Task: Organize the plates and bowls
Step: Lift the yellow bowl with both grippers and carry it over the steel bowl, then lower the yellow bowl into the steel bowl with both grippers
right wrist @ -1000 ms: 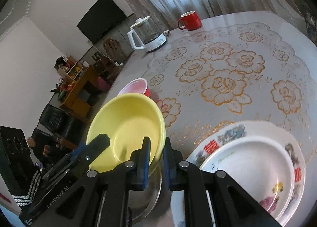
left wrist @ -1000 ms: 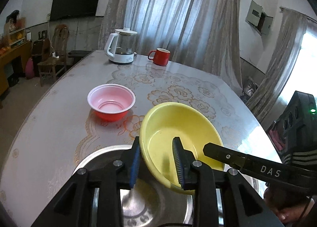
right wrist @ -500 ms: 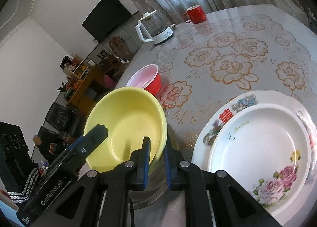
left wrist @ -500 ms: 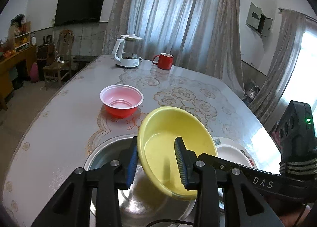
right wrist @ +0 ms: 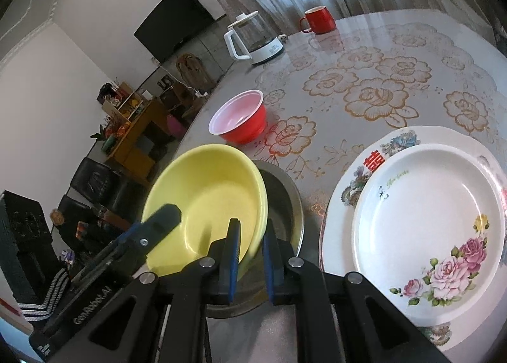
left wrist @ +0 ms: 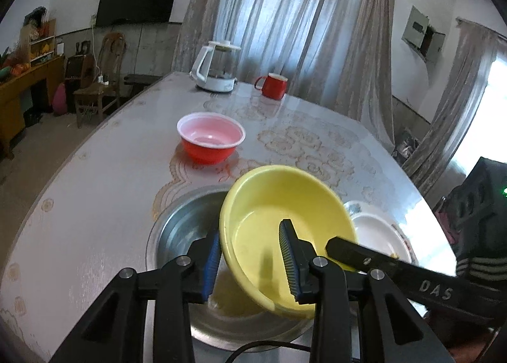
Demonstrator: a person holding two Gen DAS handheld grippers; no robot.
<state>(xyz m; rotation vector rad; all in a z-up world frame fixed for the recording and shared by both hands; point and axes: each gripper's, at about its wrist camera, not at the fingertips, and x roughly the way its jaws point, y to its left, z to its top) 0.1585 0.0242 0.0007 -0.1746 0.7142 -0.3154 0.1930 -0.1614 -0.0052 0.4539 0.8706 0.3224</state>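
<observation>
A yellow bowl [left wrist: 279, 217] [right wrist: 209, 201] hangs tilted above a steel bowl [left wrist: 180, 233] [right wrist: 285, 201] on the table. My left gripper [left wrist: 250, 264] straddles the yellow bowl's near left rim with its jaws apart, not pinching. My right gripper [right wrist: 250, 249] is shut on the bowl's right rim and holds it up. A red bowl with a pale inside [left wrist: 210, 141] [right wrist: 240, 122] stands farther back. A white flowered plate [right wrist: 424, 223] [left wrist: 377, 233] lies on a larger patterned plate [right wrist: 358, 179] to the right.
A white-and-glass kettle [left wrist: 217, 68] [right wrist: 253, 40] and a red mug [left wrist: 274, 85] [right wrist: 318, 19] stand at the table's far end. The table has a glossy floral cloth [right wrist: 374, 90]. Chairs and a cabinet stand off the left edge.
Both grippers have drawn back and risen with the yellow bowl, so more of the steel bowl and the plates shows. The left jaws stay apart around the rim.
</observation>
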